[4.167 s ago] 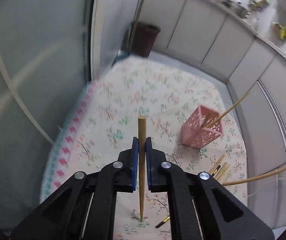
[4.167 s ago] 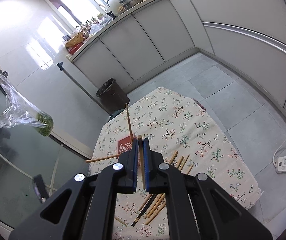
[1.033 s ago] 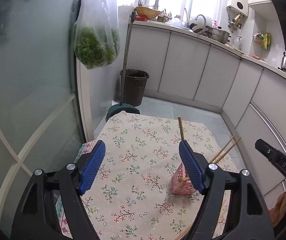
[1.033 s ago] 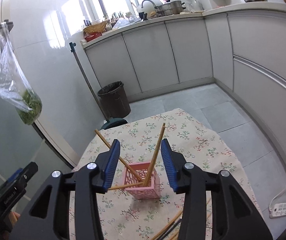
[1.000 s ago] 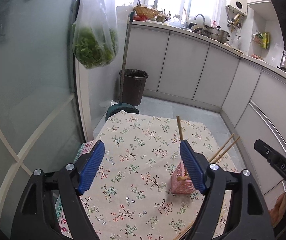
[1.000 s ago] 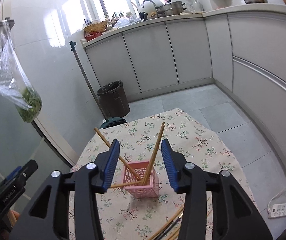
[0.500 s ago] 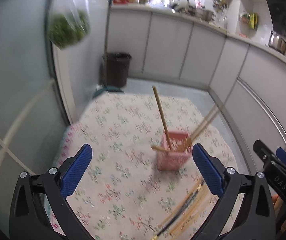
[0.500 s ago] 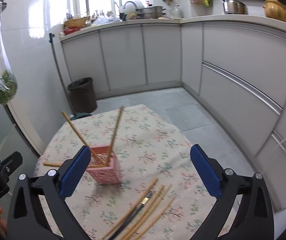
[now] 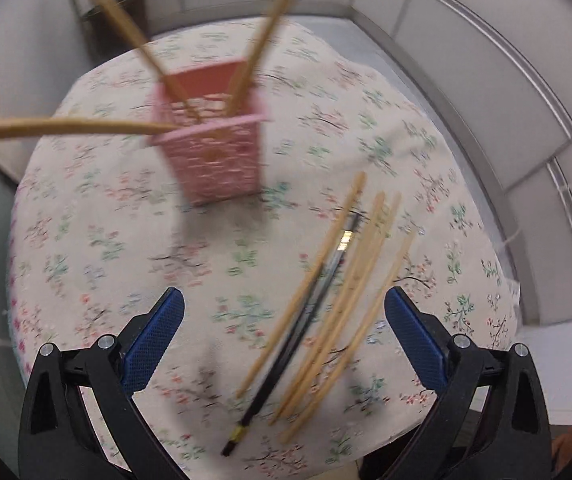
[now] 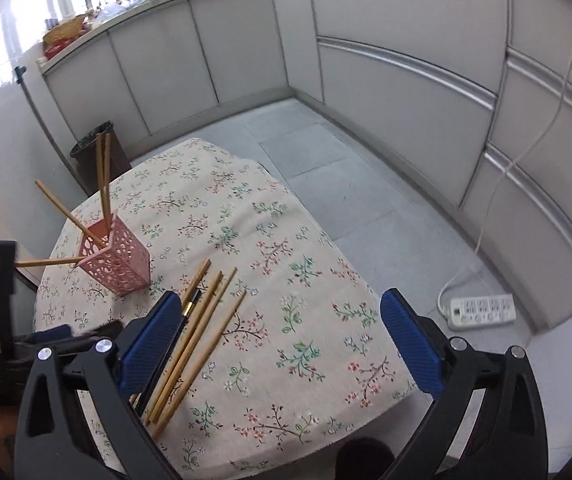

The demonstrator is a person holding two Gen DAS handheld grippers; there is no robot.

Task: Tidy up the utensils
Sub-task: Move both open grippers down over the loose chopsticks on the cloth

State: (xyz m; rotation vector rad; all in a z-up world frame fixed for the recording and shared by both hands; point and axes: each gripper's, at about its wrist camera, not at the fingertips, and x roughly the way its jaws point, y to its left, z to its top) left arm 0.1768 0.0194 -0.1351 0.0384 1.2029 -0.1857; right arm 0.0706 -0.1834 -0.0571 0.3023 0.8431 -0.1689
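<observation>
Lying in the lower middle of the left wrist frame, the loose chopsticks (image 9: 326, 312) run diagonally between the wide-open, empty left gripper (image 9: 284, 332), nearer than the likewise gaping, empty right gripper (image 10: 278, 338), below the pink holder (image 9: 214, 152).

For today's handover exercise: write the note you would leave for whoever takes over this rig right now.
Left gripper: jaws have just opened wide, empty, above the loose chopsticks.
Right gripper: jaws likewise just opened, empty.
Pink holder stands on the floral tablecloth.
Done: four chopsticks lean in the holder.
Left: four wooden chopsticks and a dark one lie beside the holder.
</observation>
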